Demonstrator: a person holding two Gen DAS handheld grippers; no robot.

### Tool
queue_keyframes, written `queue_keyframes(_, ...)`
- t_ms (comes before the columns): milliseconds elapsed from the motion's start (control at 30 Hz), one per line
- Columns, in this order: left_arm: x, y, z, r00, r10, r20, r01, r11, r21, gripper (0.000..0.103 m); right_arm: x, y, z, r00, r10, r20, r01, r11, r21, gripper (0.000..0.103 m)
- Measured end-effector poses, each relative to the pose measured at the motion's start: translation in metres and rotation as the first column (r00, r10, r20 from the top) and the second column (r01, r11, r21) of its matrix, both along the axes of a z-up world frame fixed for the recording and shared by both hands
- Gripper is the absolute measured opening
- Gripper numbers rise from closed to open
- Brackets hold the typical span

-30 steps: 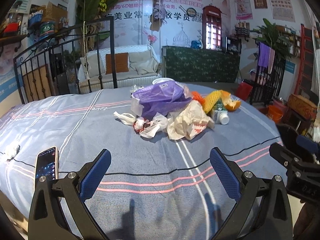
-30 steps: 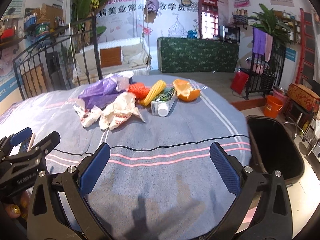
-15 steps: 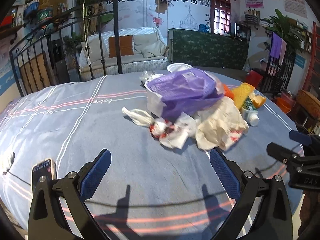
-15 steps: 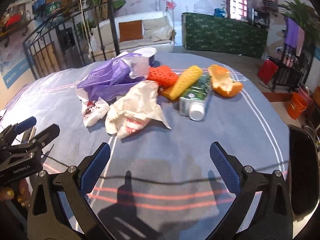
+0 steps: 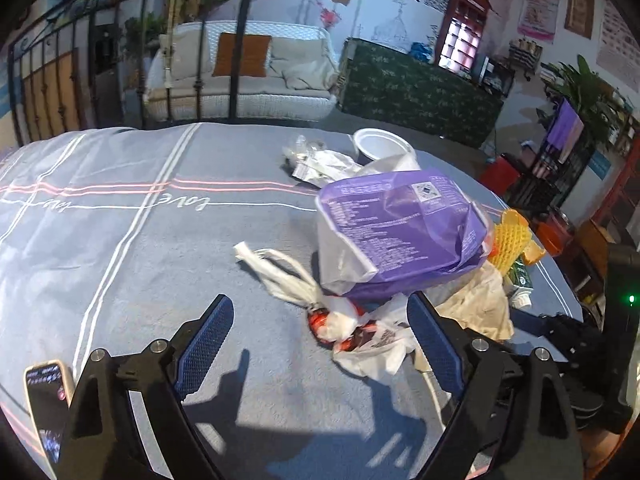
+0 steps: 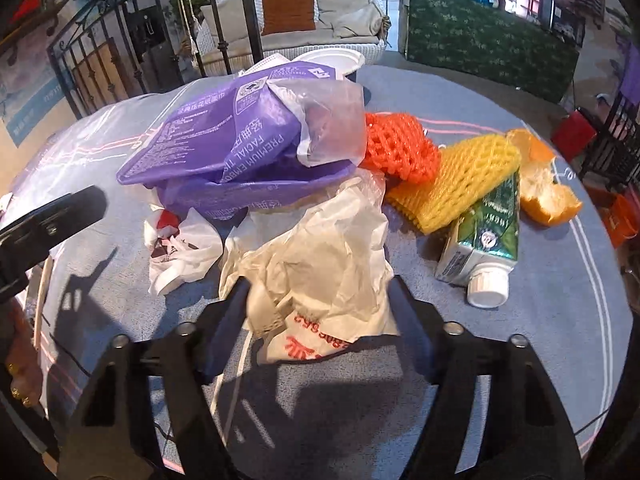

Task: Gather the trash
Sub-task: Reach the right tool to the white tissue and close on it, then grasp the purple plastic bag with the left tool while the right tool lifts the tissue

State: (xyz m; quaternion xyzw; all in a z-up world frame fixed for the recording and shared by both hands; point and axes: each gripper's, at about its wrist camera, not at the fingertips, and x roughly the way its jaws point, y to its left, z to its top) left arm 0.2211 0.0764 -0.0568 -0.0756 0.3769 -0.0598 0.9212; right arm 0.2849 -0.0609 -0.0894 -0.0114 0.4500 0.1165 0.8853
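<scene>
A trash pile lies on the blue striped bedspread (image 5: 120,240). My left gripper (image 5: 318,320) is open; the small white bag with red print (image 5: 348,326) lies between its fingertips. Behind it sits the purple tissue wrapper (image 5: 400,232). My right gripper (image 6: 318,300) is open, its fingers on either side of the crumpled cream paper bag (image 6: 320,264). Beyond that are the purple wrapper (image 6: 240,148), orange foam net (image 6: 396,148), yellow foam net (image 6: 456,180), green toothpaste tube (image 6: 484,240) and orange peel (image 6: 544,192).
A phone (image 5: 46,404) lies on the bedspread at the left gripper's near left. A white bowl (image 5: 382,146) and clear wrappers (image 5: 320,160) sit behind the pile. A black iron bed frame (image 5: 240,40) stands at the far edge.
Both grippers moved forward into the pile. The left one now straddles the small white bag; the right one now straddles the cream paper bag. Both stay open.
</scene>
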Motion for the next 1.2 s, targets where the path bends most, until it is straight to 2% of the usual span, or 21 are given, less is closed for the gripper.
queue_keyframes(133, 0.015, -0.002, -0.001, 0.999, -0.046, -0.021, 0.044, 0.996, -0.074, 0.087, -0.011, -0.011, 0.005, 1.0, -0.008, 0.022, 0.007, 0.999, 0.043, 0.039)
queue_keyframes(267, 0.032, -0.005, 0.0, 0.997, -0.068, -0.043, 0.062, 0.99, -0.125, 0.087, -0.02, -0.017, 0.009, 0.999, -0.019, 0.044, 0.017, 0.998, 0.055, 0.028)
queue_keyframes(367, 0.044, -0.005, -0.002, 0.993, -0.094, -0.066, 0.081, 0.981, -0.175, 0.085, -0.032, -0.02, 0.015, 0.997, -0.026, 0.068, 0.022, 0.998, 0.062, 0.026)
queue_keyframes(400, 0.047, -0.006, -0.003, 0.992, -0.107, -0.069, 0.091, 0.976, -0.198, 0.081, -0.036, -0.021, 0.017, 0.997, -0.029, 0.075, 0.025, 0.998, 0.058, 0.026)
queue_keyframes(500, 0.056, -0.012, -0.008, 0.982, -0.143, -0.121, 0.113, 0.967, -0.23, 0.047, -0.044, -0.023, 0.018, 0.995, -0.044, 0.085, 0.038, 0.997, 0.068, 0.026)
queue_keyframes(533, 0.057, -0.015, -0.012, 0.978, -0.161, -0.133, 0.127, 0.964, -0.235, 0.042, -0.048, -0.025, 0.019, 0.995, -0.051, 0.087, 0.044, 0.996, 0.076, 0.026)
queue_keyframes(567, 0.057, -0.018, -0.015, 0.976, -0.162, -0.143, 0.127, 0.965, -0.229, 0.03, -0.051, -0.028, 0.019, 0.995, -0.052, 0.086, 0.045, 0.996, 0.082, 0.026)
queue_keyframes(600, 0.057, -0.018, -0.016, 0.978, -0.149, -0.146, 0.115, 0.969, -0.221, 0.012, -0.053, -0.029, 0.019, 0.995, -0.055, 0.086, 0.048, 0.995, 0.087, 0.026)
queue_keyframes(633, 0.055, -0.018, -0.017, 0.981, -0.128, -0.145, 0.096, 0.972, -0.214, 0.007, -0.055, -0.03, 0.019, 0.994, -0.06, 0.089, 0.052, 0.995, 0.087, 0.026)
queue_keyframes(700, 0.048, -0.016, -0.016, 0.984, -0.113, -0.139, 0.076, 0.967, -0.244, 0.002, -0.058, -0.033, 0.019, 0.993, -0.069, 0.093, 0.06, 0.994, 0.094, 0.026)
queue_keyframes(767, 0.041, -0.014, -0.011, 0.988, -0.101, -0.118, 0.068, 0.964, -0.256, 0.002, -0.063, -0.036, 0.022, 0.991, -0.074, 0.11, 0.064, 0.994, 0.092, 0.026)
queue_keyframes(967, 0.016, -0.028, 0.014, 0.995, -0.097, -0.002, 0.096, 0.983, -0.157, 0.002, -0.075, -0.04, 0.029, 0.985, -0.087, 0.149, 0.075, 0.994, 0.084, 0.026)
queue_keyframes(1033, 0.005, -0.036, 0.023, 0.989, -0.137, 0.054, 0.145, 0.976, -0.161, 0.002, -0.078, -0.044, 0.03, 0.984, -0.091, 0.155, 0.078, 0.993, 0.083, 0.026)
queue_keyframes(1067, 0.001, -0.039, 0.026, 0.987, -0.14, 0.075, 0.151, 0.975, -0.163, 0.008, -0.08, -0.045, 0.029, 0.984, -0.089, 0.152, 0.077, 0.994, 0.081, 0.026)
queue_keyframes(1100, -0.004, -0.045, 0.031, 0.986, -0.144, 0.084, 0.155, 0.977, -0.147, 0.038, -0.081, -0.046, 0.028, 0.984, -0.089, 0.152, 0.078, 0.994, 0.079, 0.026)
queue_keyframes(1133, -0.008, -0.05, 0.034, 0.985, -0.141, 0.094, 0.153, 0.98, -0.13, 0.063, -0.082, -0.048, 0.027, 0.984, -0.088, 0.153, 0.077, 0.994, 0.08, 0.026)
queue_keyframes(1167, -0.013, -0.055, 0.038, 0.983, -0.135, 0.123, 0.15, 0.981, -0.122, 0.097, -0.083, -0.049, 0.026, 0.984, -0.088, 0.154, 0.076, 0.994, 0.082, 0.026)
queue_keyframes(1200, -0.02, -0.059, 0.043, 0.975, -0.138, 0.173, 0.161, 0.979, -0.126, 0.097, -0.083, -0.05, 0.025, 0.984, -0.088, 0.155, 0.076, 0.993, 0.085, 0.026)
